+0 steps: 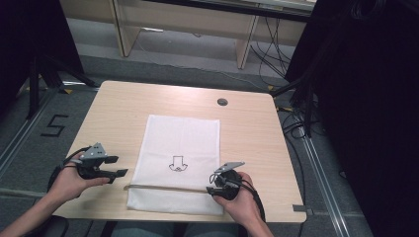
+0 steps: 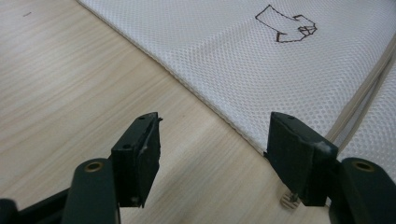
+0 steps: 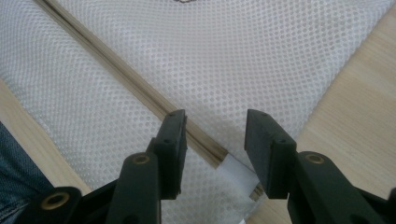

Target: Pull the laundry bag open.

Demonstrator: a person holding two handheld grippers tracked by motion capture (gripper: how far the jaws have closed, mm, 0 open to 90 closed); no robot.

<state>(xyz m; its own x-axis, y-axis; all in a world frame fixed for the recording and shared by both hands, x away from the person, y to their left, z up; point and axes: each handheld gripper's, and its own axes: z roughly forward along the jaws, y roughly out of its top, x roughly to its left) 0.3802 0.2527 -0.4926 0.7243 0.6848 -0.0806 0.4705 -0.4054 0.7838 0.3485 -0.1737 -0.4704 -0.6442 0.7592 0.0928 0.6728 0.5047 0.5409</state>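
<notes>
A "5" [image 1: 53, 125] on the floor [image 1: 29, 148]

place: lab | cues: floor cables [image 1: 276, 47]; tripod [image 1: 42, 69]; taped number [image 1: 53, 125]

Each hand is carrying a black claw: the left claw [image 1: 116, 166] and the right claw [image 1: 211, 183] are both wearing a grey three-cornered plate on top and trailing a black cable. In the gripper views, brass-coloured rivets are showing on the jaw arms. Blue denim is showing at the lower left of the right gripper view.
</notes>
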